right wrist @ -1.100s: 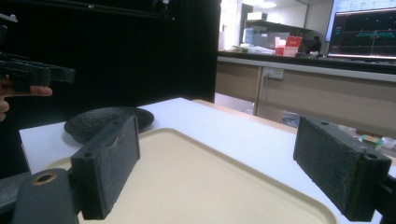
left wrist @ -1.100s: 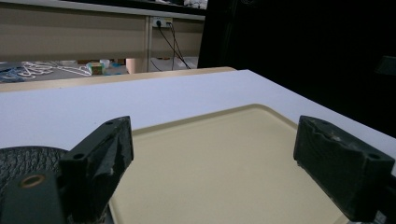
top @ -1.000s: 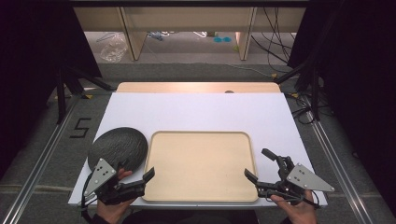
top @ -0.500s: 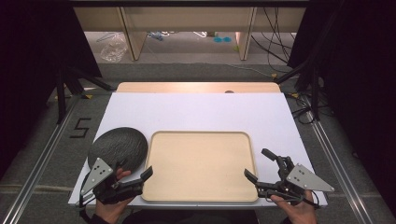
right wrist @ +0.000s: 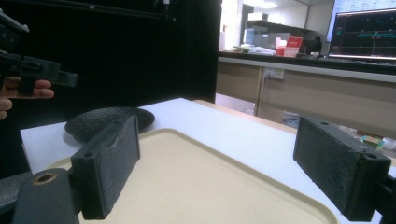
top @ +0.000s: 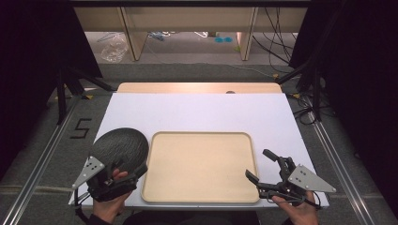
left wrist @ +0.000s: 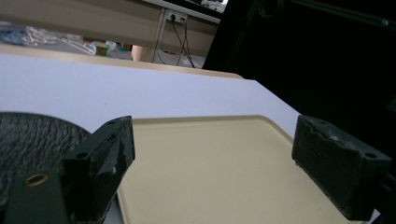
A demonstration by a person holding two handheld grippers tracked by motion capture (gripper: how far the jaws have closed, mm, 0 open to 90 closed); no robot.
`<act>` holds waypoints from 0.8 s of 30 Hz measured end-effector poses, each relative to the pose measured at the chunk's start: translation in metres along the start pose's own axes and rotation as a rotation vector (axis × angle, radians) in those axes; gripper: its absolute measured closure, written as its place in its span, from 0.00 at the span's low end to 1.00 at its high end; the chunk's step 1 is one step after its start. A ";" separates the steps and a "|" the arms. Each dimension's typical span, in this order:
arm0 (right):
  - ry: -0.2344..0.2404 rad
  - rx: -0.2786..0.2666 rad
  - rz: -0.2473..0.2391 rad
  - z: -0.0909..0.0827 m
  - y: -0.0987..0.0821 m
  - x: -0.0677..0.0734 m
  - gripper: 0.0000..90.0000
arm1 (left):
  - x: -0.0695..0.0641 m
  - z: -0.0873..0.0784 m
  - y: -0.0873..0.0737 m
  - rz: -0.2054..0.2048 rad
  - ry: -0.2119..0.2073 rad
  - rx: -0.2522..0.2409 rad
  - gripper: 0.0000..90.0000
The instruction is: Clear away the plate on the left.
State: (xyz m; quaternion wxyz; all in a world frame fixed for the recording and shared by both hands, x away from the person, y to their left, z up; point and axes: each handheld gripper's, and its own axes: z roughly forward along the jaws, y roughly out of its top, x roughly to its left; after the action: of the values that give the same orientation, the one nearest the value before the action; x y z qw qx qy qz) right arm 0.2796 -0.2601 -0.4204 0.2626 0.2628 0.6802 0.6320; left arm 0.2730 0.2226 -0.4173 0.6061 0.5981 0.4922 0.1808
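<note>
Lying flat on the white table top (top: 197,112), the dark textured plate (top: 119,146) sits near the left front corner, just beside the left rim of the beige tray (top: 199,164), which occupies the middle of the near half of the table and carries nothing. The left gripper (top: 126,174) is held over the near edge of the plate, overlapping it in the high view; whether it touches the plate cannot be told. In the left gripper view its jaws stand wide apart, one over the plate (left wrist: 28,140) and the other over the tray (left wrist: 210,163), with nothing between them. The right gripper (top: 263,166) is held at the near right corner of the tray, its jaws likewise spread wide and holding nothing, pointing left across the tray. In the right gripper view the tray (right wrist: 196,177) lies between the jaws, the plate (right wrist: 107,119) rests beyond its far edge, and the left gripper (right wrist: 28,70) with fingers (right wrist: 32,88) around it shows at the upper left. A wooden strip (top: 197,87) borders the far edge of the table.
</note>
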 end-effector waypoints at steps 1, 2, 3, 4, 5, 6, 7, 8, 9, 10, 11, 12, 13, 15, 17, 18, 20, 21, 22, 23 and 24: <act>-0.001 -0.002 -0.003 0.000 0.000 0.000 0.17 | 0.005 -0.001 0.000 -0.028 0.034 -0.002 0.17; -0.001 -0.001 -0.002 0.000 0.000 0.000 0.17 | 0.007 -0.002 0.000 -0.034 0.047 -0.004 0.17; 0.002 0.000 0.002 0.000 0.000 0.000 0.17 | 0.007 -0.002 0.000 -0.034 0.047 -0.004 0.17; 0.002 0.000 0.002 0.000 0.000 0.000 0.17 | 0.008 -0.002 0.001 -0.040 0.051 -0.007 0.17; 0.002 -0.001 -0.003 0.001 0.000 0.000 0.17 | 0.011 -0.002 0.001 -0.048 0.057 -0.007 0.17; 0.003 -0.001 -0.002 0.001 0.000 0.000 0.17 | 0.012 -0.002 0.001 -0.066 0.056 -0.008 0.17; 0.003 0.000 -0.003 0.000 0.000 0.000 0.17 | 0.014 -0.002 0.001 -0.082 0.063 -0.005 0.17; 0.004 0.000 0.001 0.000 0.000 0.000 0.17 | 0.014 -0.002 0.001 -0.082 0.063 -0.005 0.17; 0.003 0.000 0.001 0.000 0.000 0.000 0.17 | 0.018 -0.003 0.001 -0.115 0.079 0.000 0.17; 0.001 -0.002 -0.002 0.000 0.000 0.000 0.17 | 0.018 -0.003 0.001 -0.115 0.079 0.000 0.17; 0.002 -0.003 -0.001 0.000 0.000 0.000 0.17 | 0.024 -0.003 0.000 -0.160 0.089 0.006 0.17; 0.005 0.001 0.005 0.000 0.000 0.000 0.17 | 0.027 -0.003 0.000 -0.187 0.097 0.011 0.17; 0.005 -0.002 -0.001 0.001 0.000 0.000 0.17 | 0.030 -0.003 -0.001 -0.209 0.108 0.021 0.17; 0.005 -0.001 -0.002 0.001 0.000 0.000 0.17 | 0.035 -0.004 -0.001 -0.253 0.125 0.024 0.17; 0.006 -0.003 -0.001 0.000 0.000 0.000 0.17 | 0.038 -0.005 -0.001 -0.270 0.133 0.024 0.17; 0.005 0.000 0.001 0.000 0.000 0.000 0.17 | 0.041 -0.006 -0.001 -0.283 0.139 0.028 0.17; 0.005 0.000 0.000 0.001 0.000 0.000 0.17 | 0.046 -0.008 -0.002 -0.336 0.158 0.026 0.17; 0.006 0.000 0.003 0.000 0.000 0.000 0.17 | 0.050 -0.010 -0.003 -0.360 0.161 0.025 0.17; 0.006 -0.001 0.002 0.000 0.000 0.000 0.17 | 0.055 -0.011 -0.004 -0.392 0.176 0.022 0.17; 0.008 -0.006 0.006 0.001 0.000 0.000 0.17 | 0.061 -0.013 -0.005 -0.437 0.210 0.025 0.18; 0.009 -0.005 0.004 0.001 0.000 0.000 0.17 | 0.061 -0.013 -0.005 -0.437 0.210 0.025 0.18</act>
State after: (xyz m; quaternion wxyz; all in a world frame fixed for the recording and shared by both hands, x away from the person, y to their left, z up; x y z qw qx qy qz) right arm 0.2804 -0.2592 -0.4208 0.2590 0.2606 0.6793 0.6353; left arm 0.2883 0.2779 -0.4425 0.5690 0.4628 0.6723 0.1006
